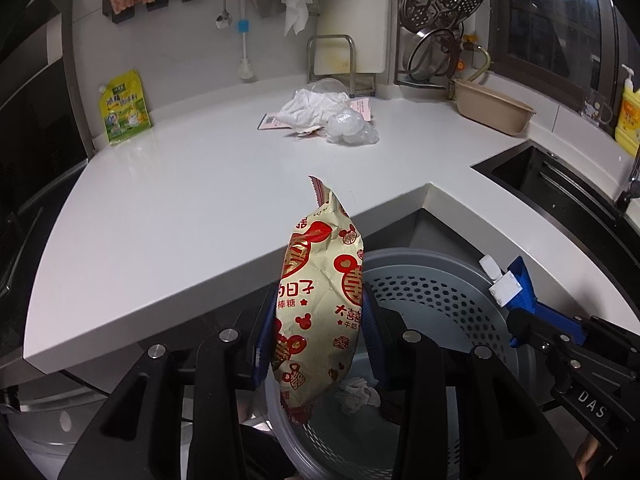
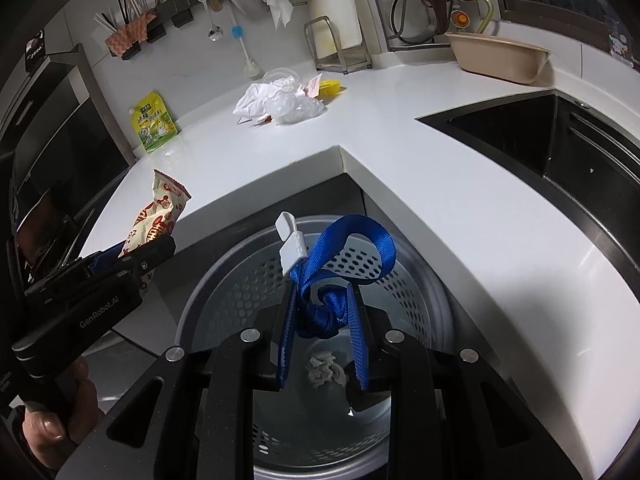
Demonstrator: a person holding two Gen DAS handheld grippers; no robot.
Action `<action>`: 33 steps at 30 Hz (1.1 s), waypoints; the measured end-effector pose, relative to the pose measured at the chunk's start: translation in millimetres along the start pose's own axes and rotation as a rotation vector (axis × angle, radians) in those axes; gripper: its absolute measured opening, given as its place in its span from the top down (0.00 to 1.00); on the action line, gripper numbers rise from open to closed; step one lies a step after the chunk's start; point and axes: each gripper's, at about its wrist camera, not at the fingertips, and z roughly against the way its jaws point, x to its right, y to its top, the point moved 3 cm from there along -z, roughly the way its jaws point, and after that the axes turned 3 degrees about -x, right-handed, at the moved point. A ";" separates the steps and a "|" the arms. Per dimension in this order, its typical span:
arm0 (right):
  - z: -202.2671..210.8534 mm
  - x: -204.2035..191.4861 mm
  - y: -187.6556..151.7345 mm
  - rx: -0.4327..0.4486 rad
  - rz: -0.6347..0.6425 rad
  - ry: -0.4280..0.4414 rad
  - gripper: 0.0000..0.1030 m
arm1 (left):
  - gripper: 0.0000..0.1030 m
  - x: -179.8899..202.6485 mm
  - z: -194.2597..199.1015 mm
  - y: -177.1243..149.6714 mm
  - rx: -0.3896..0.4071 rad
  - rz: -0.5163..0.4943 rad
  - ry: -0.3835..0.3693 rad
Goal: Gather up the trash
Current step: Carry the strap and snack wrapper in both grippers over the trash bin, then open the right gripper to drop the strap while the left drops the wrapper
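My left gripper (image 1: 320,320) is shut on a cream and red snack wrapper (image 1: 320,280), held upright at the left rim of the grey perforated trash bin (image 1: 440,292). My right gripper (image 2: 322,312) is shut on a blue strap (image 2: 344,252) with a white clip (image 2: 290,246), held over the bin (image 2: 420,280). A crumpled tissue (image 2: 325,368) lies on the bin floor. More trash lies far back on the white counter: white crumpled paper (image 1: 308,108), a clear plastic bag (image 1: 352,128) and a pink slip (image 1: 362,106).
A green and yellow pouch (image 1: 124,108) leans against the wall at left. A beige basin (image 1: 492,108) stands by the black sink (image 2: 560,152). A yellow soap bottle (image 1: 628,116) is at far right. A metal rack (image 1: 332,64) stands at the back.
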 end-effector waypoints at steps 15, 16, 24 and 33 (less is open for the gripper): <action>-10.6 -4.1 -8.8 -0.040 0.004 0.004 0.74 | 0.58 -2.0 -4.8 -9.9 -0.026 0.014 -0.014; -10.1 -3.8 -8.5 -0.037 0.004 0.002 0.72 | 0.56 -2.4 -4.7 -9.9 -0.026 0.015 -0.015; -5.8 0.9 -6.3 -0.011 -0.014 -0.012 0.51 | 0.30 -7.4 -2.1 -8.3 -0.011 0.030 -0.002; -8.4 3.0 -8.3 -0.017 -0.023 -0.011 0.51 | 0.28 -9.1 -2.4 -9.2 -0.013 0.031 0.002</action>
